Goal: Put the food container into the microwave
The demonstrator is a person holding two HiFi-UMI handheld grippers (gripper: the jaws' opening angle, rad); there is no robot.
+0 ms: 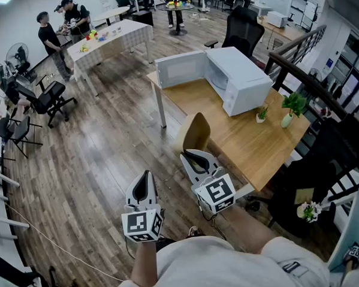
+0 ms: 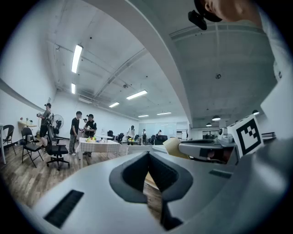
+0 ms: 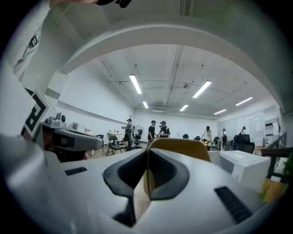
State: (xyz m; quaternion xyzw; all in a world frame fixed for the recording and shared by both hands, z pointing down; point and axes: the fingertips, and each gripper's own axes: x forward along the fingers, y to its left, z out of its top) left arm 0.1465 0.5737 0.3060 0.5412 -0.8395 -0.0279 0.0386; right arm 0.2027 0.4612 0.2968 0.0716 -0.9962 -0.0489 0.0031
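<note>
- The food container (image 1: pixel 194 132) is a tan, round-edged shell. It is up in the air just beyond the right tongs (image 1: pixel 195 159), short of the near left corner of the table (image 1: pixel 251 142) and well apart from the microwave (image 1: pixel 242 76).
- In the right gripper view the right tongs are pinched nearly together on a thin edge of the container, which rises just behind the pads. The hold appears to be on the wall or rim alone.
- The left tongs (image 1: pixel 144 182) are closed, with nothing between them, and hang beside and to the left of the right pair.
- The container looks light and thin-walled, perhaps paperboard, so the wall would likely flex under a hard squeeze. An edge pinch would let it swing or twist.
- No view shows whether it holds food. If it does, the weight would pull against this one-sided hold, and it looks to be standing on edge rather than flat.
- A steadier hold would be lower on the wall, or a second pinch by the left tongs on the opposite rim.
- The microwave sits at the far end of the table with its door (image 1: pixel 180 68) swung open to the left.
</note>
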